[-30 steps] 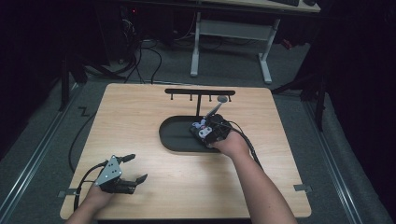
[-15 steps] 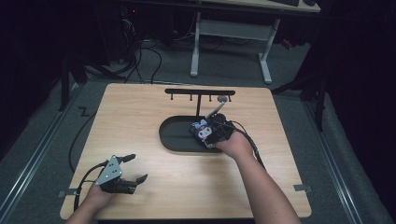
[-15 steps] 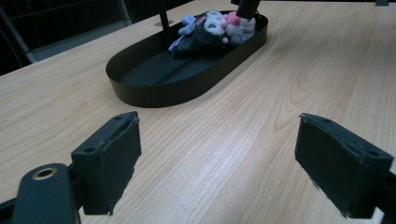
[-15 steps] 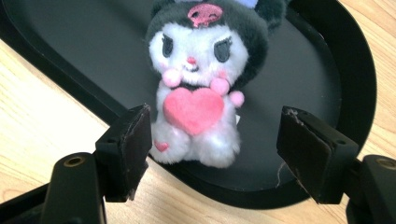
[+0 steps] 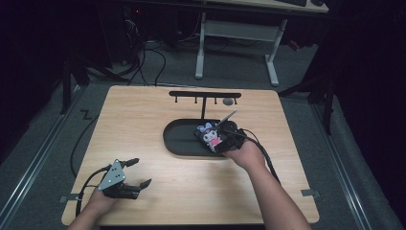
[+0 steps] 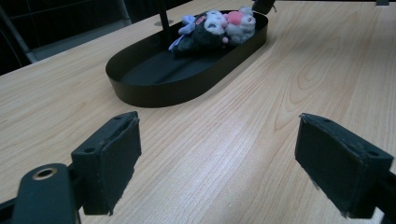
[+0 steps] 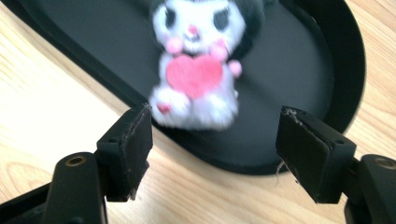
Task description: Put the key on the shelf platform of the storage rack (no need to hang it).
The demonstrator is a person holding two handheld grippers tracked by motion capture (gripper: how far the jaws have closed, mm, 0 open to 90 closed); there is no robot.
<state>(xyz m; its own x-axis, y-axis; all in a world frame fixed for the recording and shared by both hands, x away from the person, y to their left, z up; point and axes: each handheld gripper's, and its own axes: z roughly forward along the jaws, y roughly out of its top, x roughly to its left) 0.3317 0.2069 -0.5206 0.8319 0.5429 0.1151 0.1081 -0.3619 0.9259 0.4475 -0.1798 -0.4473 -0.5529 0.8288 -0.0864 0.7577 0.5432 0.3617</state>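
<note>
No readable text, labels or numbers.

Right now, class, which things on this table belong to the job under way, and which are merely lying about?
Likely in the job:
plush toy, lying in the tray
black oval tray
right gripper, open at the toy

Lying about:
left gripper, open, apart near the table's front edge
black hook rack behind the tray

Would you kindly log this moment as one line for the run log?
left gripper: open, resting on table | right gripper: open, at tray edge | plush toy: lying in tray, ungripped
</note>
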